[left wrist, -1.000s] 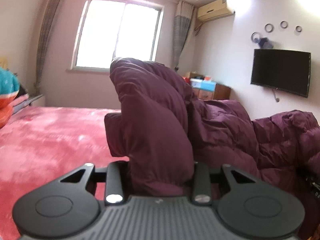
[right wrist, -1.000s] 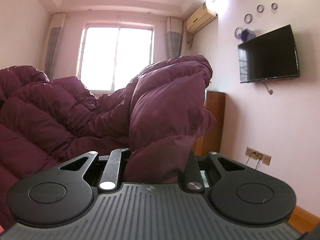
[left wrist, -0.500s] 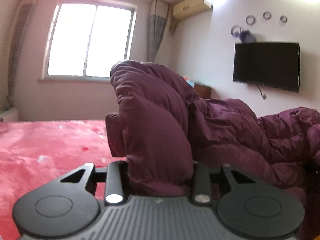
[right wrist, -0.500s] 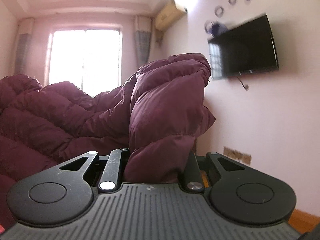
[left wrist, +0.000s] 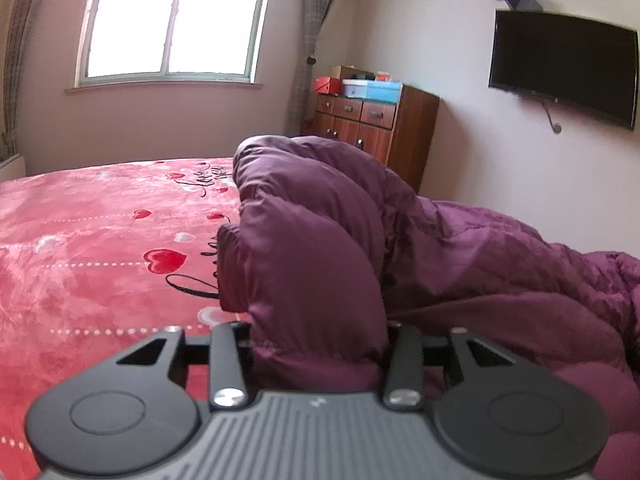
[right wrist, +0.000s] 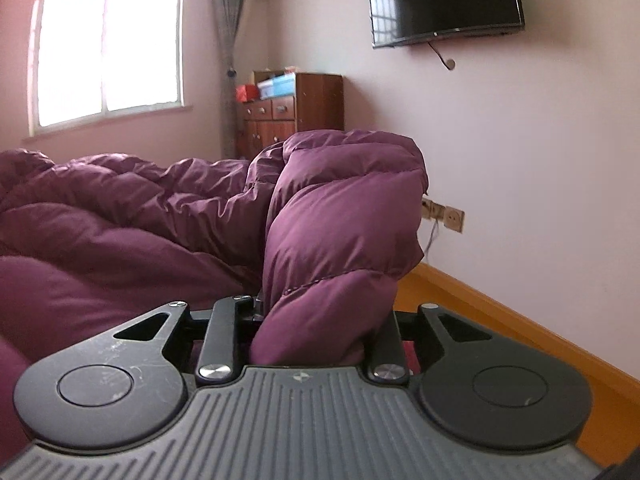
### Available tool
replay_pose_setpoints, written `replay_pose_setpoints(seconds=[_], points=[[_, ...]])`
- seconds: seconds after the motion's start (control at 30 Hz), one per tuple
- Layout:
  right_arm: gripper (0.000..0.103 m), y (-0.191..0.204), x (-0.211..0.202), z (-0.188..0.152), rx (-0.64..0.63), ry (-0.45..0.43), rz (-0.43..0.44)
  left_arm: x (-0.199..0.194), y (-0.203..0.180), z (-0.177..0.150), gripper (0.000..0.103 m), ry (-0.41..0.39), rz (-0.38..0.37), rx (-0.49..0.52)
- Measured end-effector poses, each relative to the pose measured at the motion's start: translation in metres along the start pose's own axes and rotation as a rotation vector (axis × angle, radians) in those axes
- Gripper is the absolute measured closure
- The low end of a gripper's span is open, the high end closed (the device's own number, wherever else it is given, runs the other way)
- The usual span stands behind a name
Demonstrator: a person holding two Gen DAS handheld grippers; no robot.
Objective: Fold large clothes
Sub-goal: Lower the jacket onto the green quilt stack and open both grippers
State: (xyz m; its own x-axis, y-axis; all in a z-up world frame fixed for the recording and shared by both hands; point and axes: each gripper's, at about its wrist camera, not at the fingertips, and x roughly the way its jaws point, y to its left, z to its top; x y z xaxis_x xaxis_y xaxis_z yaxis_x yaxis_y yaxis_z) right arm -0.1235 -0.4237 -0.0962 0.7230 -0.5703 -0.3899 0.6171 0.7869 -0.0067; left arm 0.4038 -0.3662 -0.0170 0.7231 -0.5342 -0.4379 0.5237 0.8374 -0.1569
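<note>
The left black two-finger tool [left wrist: 316, 344] points forward and level, its two fingers clamped on a thick bunch of puffy purple quilted coat [left wrist: 320, 264]. The right black tool [right wrist: 316, 332] sits in the same pose, fingers pinched on another bulging fold of that coat [right wrist: 340, 232].

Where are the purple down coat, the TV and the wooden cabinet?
purple down coat [left wrist: 316, 264]: left wrist view, bunched fold above the jaws.
TV [right wrist: 444, 0]: right wrist view, screen centre.
wooden cabinet [left wrist: 412, 136]: left wrist view, side panel.
</note>
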Motion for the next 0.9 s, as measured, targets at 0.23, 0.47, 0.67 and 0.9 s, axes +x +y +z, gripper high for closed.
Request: replay_pose_setpoints(seconds=[0.23, 0.47, 0.67, 0.9], points=[[0.037, -0.002, -0.008, -0.029, 0.070, 0.114, 0.012, 0.011, 0.015, 0.001, 0.018, 0.021, 0.055, -0.024], [0.000, -0.037, -0.031, -0.036, 0.202, 0.121, -0.051, -0.002, 0.036, -0.001, 0.001, 0.015, 0.089, 0.028], [0.000, -0.053, -0.058, -0.033, 0.256, 0.072, -0.119, -0.016, 0.048, -0.001, 0.001, 0.031, 0.124, 0.083], [0.000, -0.058, -0.097, -0.024, 0.232, -0.008, -0.269, -0.062, 0.059, -0.014, 0.001, 0.001, 0.188, 0.115]])
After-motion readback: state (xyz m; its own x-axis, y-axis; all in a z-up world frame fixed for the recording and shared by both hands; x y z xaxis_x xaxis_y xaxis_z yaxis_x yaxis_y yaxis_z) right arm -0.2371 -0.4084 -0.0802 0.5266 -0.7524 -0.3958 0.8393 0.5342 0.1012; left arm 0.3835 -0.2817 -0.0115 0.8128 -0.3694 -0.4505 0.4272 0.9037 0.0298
